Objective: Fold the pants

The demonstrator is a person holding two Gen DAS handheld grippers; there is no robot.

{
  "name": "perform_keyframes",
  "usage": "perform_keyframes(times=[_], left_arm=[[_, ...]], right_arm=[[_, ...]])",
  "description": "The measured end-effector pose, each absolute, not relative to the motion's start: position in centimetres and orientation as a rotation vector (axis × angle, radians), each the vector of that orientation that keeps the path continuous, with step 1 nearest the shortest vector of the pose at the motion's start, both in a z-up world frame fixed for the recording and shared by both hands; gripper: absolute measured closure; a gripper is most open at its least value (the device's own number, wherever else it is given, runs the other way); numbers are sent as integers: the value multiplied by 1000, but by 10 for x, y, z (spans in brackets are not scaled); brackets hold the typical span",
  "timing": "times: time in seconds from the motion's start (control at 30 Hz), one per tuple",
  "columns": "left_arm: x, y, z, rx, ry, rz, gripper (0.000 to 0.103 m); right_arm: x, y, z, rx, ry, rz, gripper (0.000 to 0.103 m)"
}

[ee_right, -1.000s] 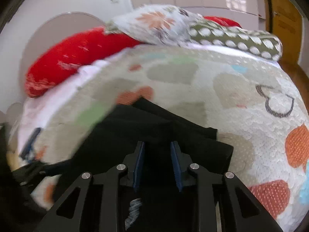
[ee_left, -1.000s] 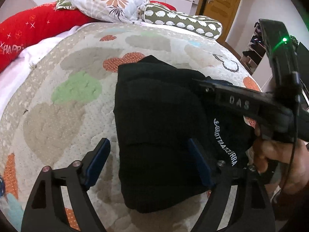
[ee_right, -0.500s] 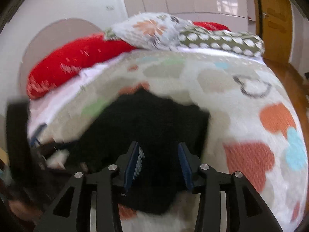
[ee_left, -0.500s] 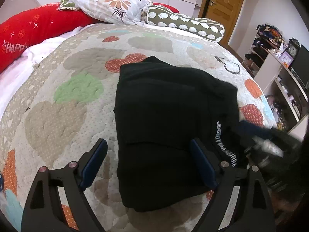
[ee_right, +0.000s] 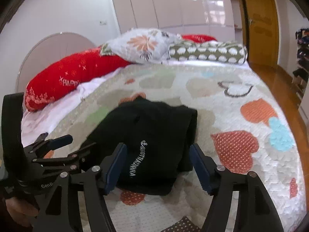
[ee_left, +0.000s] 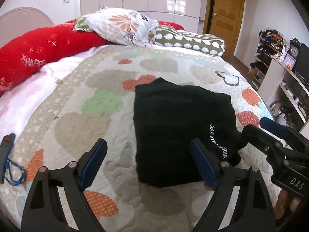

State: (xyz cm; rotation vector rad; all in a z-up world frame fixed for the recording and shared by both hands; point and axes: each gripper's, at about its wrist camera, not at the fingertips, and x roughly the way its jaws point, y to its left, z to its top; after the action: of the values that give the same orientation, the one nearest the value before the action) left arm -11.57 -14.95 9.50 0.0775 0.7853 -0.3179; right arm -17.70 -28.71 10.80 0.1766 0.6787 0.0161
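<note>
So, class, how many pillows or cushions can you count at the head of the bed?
3: a long red cushion on the left, a floral pillow lying over it in the middle, and a spotted bolster on the right. Others may be hidden behind them.

The folded pants lie on the quilt before you, toward its near right side. Your left gripper hangs above their near left edge; your right gripper, jaws opening and holding nothing, hangs above their near end. Behind the pants, three pillows lie across the bed's far end. A door stands behind, right; shelves line the right.
</note>
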Motion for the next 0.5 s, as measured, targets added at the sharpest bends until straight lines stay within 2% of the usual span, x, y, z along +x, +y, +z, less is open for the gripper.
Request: perform_keyframes(times=[0.17,0.5], left_arm=[[-123,-136,103,42,769,-289,14],[-133,-127,112,48,746,-282,14]], right_arm=[[-182,-280,115,195,663,-6,21],[-196,-269,118,183,664,-5,21]])
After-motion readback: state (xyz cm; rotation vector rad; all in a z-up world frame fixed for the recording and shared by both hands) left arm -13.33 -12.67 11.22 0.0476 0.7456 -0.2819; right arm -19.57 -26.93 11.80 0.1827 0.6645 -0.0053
